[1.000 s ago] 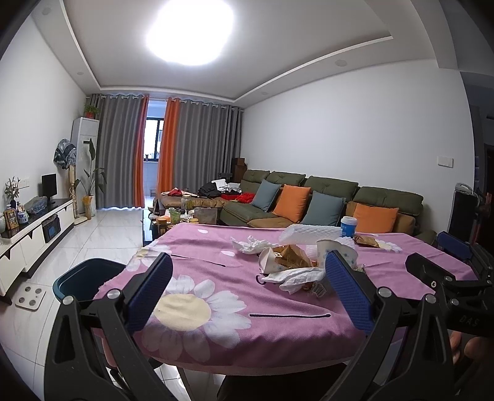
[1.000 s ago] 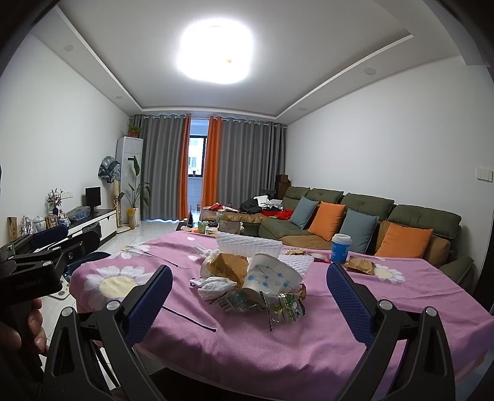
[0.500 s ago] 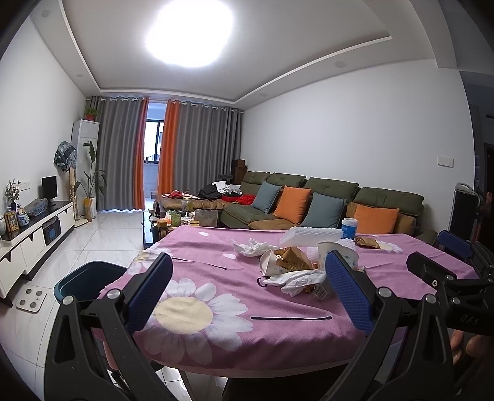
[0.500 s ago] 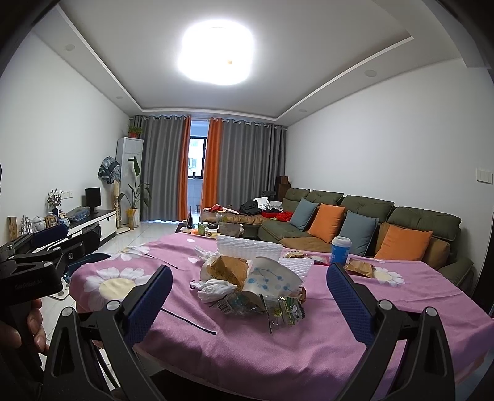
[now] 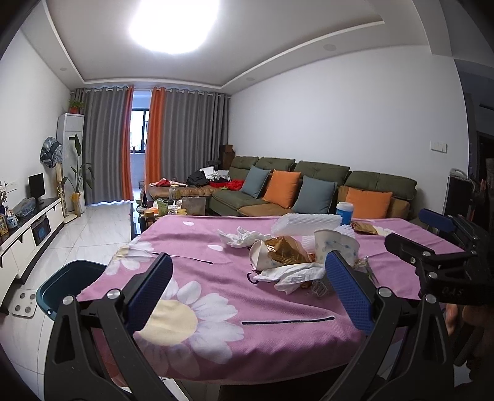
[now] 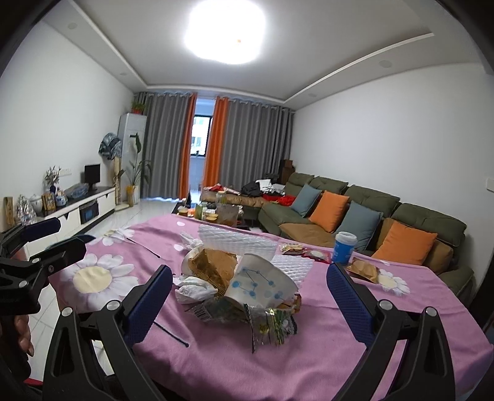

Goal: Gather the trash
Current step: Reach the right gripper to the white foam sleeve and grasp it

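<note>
- White walls (image 6: 386, 148) and a stepped ceiling with a bright round ceiling light (image 6: 225, 29)
- Grey and orange curtains (image 5: 160, 145) flank a window (image 5: 138, 129) at the far end
- Olive sofa (image 5: 324, 185) with orange and blue-grey cushions along the right wall
- Pale glossy floor tiles (image 5: 95, 222); white TV cabinet (image 6: 83, 209) left

The teal bin (image 5: 66, 285) is lying partly hidden behind the pink tablecloth (image 5: 216, 290). The snack wrappers (image 6: 268, 320) beneath the paper cup (image 6: 262, 285) are showing print too small to read. The frame edge is cropping the hand (image 6: 21, 336).
</note>
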Demonstrator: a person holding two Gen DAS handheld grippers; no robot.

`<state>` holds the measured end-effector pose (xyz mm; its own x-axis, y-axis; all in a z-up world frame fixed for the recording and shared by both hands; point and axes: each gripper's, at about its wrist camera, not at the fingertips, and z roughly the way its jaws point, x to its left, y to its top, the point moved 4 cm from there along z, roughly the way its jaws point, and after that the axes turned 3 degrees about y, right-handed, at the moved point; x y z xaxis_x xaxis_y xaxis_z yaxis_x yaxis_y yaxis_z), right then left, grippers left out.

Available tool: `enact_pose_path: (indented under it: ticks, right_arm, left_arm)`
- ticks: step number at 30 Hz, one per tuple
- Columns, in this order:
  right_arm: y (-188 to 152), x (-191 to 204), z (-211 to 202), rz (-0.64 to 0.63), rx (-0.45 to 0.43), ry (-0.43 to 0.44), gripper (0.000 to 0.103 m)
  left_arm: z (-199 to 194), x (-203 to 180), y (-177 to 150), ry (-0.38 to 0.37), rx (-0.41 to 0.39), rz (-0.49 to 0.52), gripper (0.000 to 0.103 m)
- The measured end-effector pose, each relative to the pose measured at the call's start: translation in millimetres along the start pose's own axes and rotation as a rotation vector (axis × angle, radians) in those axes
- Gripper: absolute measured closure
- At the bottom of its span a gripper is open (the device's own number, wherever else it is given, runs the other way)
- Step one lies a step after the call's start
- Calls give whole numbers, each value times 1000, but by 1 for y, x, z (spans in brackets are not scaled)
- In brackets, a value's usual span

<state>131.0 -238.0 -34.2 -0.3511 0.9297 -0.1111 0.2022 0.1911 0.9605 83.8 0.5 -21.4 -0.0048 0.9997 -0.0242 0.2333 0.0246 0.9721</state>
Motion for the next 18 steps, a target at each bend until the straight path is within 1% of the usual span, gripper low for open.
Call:
enact_pose_path:
  ticks: [5, 9, 14, 18]
  right_arm:
    - [11, 0, 25, -66, 19, 33, 6]
    - [21, -2, 43, -126, 40, 56, 6]
    - [32, 3, 67, -263, 56, 64, 6]
    - [34, 8, 93, -369, 108, 110, 8]
  left_arm:
    - [25, -6, -1, -11, 39, 14, 6]
    - [45, -11, -5, -43, 80, 6, 6]
    - [70, -20, -13, -73, 122, 22, 6]
    - [94, -29, -23, -98, 161, 45, 6]
